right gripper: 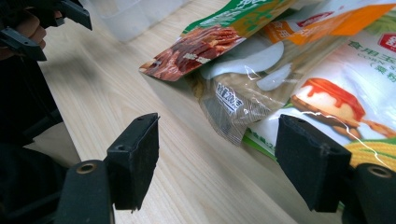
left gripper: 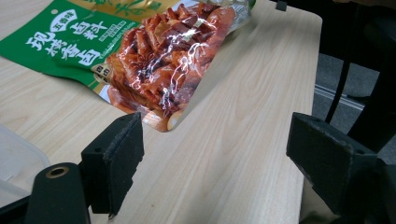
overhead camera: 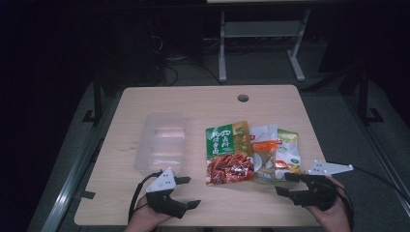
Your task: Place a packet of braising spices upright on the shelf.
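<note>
Three food packets lie side by side on the wooden table: a green packet with red meat, an orange-and-clear packet and a green-and-white corn packet. A clear plastic container stands left of them. My left gripper is open near the front edge, just short of the meat packet, with nothing between its jaws. My right gripper is open too, just in front of the orange-and-clear packet and the corn packet; its jaws hold nothing.
A round cable hole sits near the table's far edge. A corner of the container shows left of the left jaw. Bare wood lies along the front edge between the hands. Dark floor and a desk frame lie beyond the table.
</note>
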### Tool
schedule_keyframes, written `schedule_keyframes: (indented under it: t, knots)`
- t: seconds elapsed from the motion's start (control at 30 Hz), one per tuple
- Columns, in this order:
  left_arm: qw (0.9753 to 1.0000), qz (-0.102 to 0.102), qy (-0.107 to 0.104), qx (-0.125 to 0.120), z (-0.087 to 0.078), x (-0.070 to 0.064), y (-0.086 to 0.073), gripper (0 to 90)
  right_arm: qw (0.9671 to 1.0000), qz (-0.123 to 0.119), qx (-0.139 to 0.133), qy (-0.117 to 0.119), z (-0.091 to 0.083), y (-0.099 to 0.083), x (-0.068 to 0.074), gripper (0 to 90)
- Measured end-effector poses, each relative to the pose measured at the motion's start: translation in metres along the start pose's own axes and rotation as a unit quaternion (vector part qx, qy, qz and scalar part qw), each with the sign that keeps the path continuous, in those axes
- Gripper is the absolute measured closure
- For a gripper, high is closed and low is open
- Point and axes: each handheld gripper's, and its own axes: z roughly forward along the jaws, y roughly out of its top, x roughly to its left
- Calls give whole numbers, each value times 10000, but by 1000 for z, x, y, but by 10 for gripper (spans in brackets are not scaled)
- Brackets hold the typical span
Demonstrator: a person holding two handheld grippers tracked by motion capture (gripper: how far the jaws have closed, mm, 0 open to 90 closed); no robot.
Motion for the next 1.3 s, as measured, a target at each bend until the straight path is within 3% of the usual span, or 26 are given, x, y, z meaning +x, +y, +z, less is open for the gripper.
schedule_keyframes:
  t: [0.27, 0.7, 1.07, 1.3]
  knots:
    - [10000, 35, 44, -1, -1, -3, 0, 188, 9999, -84, 40, 76, 2, 7, 0, 297]
    - [9999, 55, 90, -6, -2, -2, -1, 189, 9989, -262, 238, 292, 15, 35, 7, 285]
    - [9999, 68, 137, -38, -5, -1, 0, 191, 9979, -376, 378, 368, 30, 79, -1, 277]
    - [9999, 88, 99, -58, -5, -2, 3, 192, 9970, -223, 647, 363, 55, 115, -10, 289]
